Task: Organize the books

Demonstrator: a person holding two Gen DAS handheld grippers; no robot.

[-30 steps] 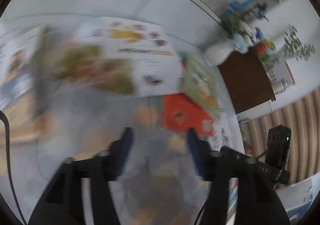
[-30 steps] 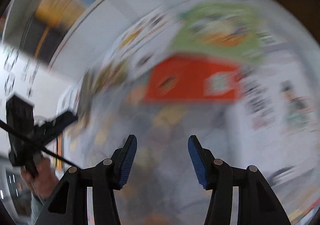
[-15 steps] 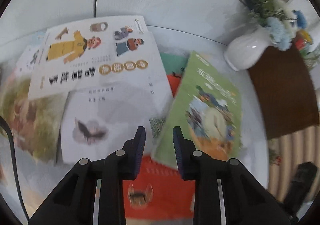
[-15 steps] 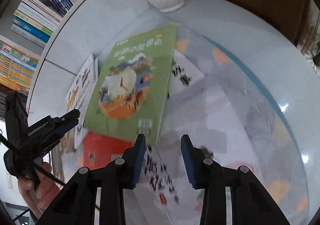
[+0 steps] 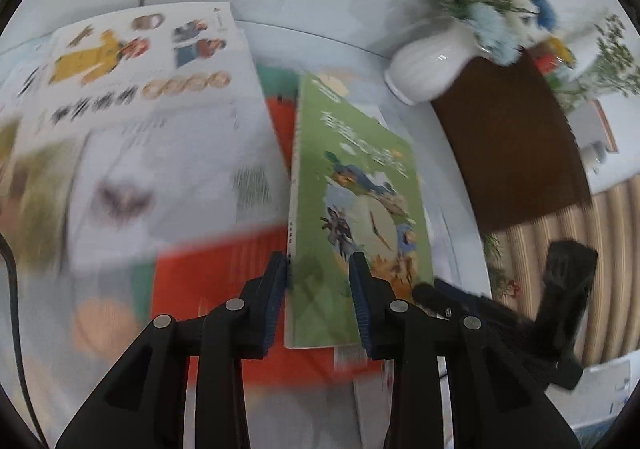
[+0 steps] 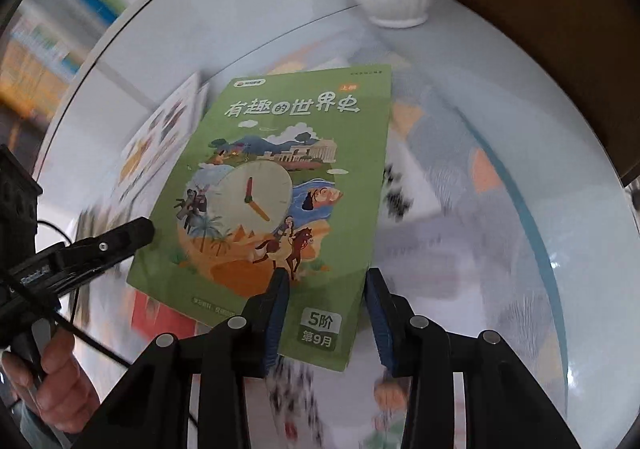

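Blur hides the lower books; both grippers, left (image 5: 319, 263) and right (image 6: 326, 281), jaws widening, straddle the green book (image 6: 280, 185); grip unclear.

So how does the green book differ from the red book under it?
The green book lies on top, its cover with a clock picture fully in view; the red book sits beneath, partly covered. The green book looks sharp in the right wrist view, while the red book is blurred and its print unreadable. The green book lies between both grippers' fingers; the red book does not. Both lie flat on the white table.
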